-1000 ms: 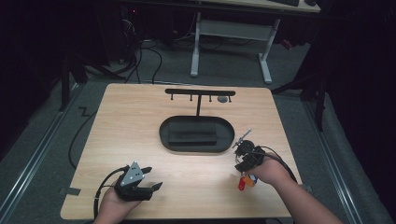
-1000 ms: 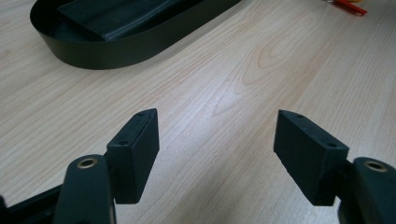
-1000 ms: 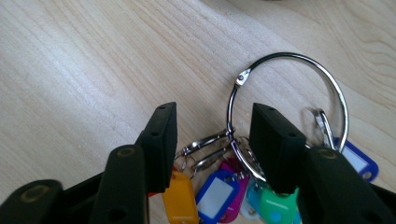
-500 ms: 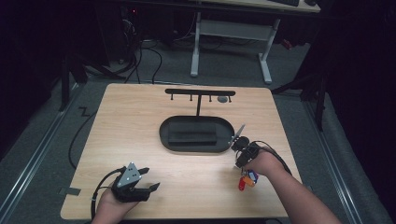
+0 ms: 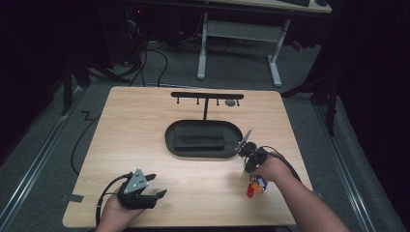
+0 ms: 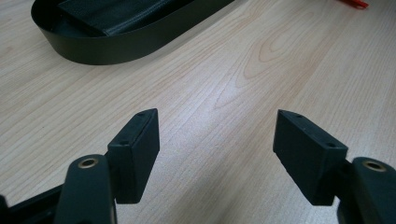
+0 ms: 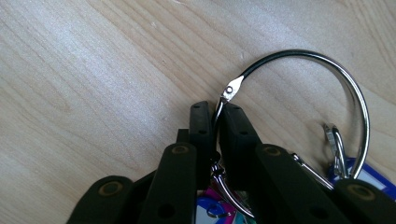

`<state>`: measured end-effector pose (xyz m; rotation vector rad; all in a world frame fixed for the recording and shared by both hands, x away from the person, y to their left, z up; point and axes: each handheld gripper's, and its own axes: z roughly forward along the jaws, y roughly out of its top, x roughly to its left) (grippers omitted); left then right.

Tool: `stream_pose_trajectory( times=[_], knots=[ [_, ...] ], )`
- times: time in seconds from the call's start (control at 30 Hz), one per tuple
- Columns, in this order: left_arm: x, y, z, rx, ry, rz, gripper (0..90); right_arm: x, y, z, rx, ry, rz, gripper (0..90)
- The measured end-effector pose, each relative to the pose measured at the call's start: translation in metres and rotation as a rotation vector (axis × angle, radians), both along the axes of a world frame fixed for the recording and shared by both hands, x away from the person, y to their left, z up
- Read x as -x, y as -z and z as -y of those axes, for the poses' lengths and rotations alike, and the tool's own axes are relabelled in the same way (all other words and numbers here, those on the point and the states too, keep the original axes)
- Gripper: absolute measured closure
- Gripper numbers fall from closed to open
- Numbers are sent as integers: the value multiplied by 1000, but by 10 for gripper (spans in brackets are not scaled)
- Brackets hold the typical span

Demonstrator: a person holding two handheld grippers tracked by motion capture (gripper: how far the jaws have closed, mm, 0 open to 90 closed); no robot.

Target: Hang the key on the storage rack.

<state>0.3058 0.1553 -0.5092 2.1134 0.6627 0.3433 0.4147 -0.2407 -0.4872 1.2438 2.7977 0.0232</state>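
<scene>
My right jaws [image 7: 215, 122] have just been closing and now pinch the key ring [image 7: 327, 79] low right on the table [image 5: 145, 145]; hanging it on the rack [image 5: 207, 96] remains. Left jaws [image 6: 217, 149] spread, idle.

We see a pale wooden table [image 5: 145, 145] with wavy grain, a black oval tray [image 5: 203, 150] and a black hook rack [image 5: 207, 96] — all dark on light. The binder ring [image 7: 322, 79] is silver; its tags [image 5: 256, 186] are red, orange and blue.
</scene>
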Motion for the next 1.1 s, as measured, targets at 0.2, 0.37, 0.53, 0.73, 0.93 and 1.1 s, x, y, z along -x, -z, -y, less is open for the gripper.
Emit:
stream_pose_trajectory(
  times=[0.2,0.37,0.53,0.73,0.93,1.1],
  knots=[
    [0,0,-1,0,4,0,320,2,-8,3,-17,11,16,851],
    [1,1,0,-2,6,-2,320,6,-21,7,-28,-4,35,853],
    [1,1,1,-5,11,-6,320,12,-44,11,-23,-14,71,857],
    [1,1,2,-7,14,-4,320,18,-68,19,-23,-3,102,869],
    [0,1,1,-9,15,-7,320,23,-88,25,-8,-5,120,871],
    [0,2,2,-7,14,-5,319,28,-106,27,0,-17,141,871]
  ],
)
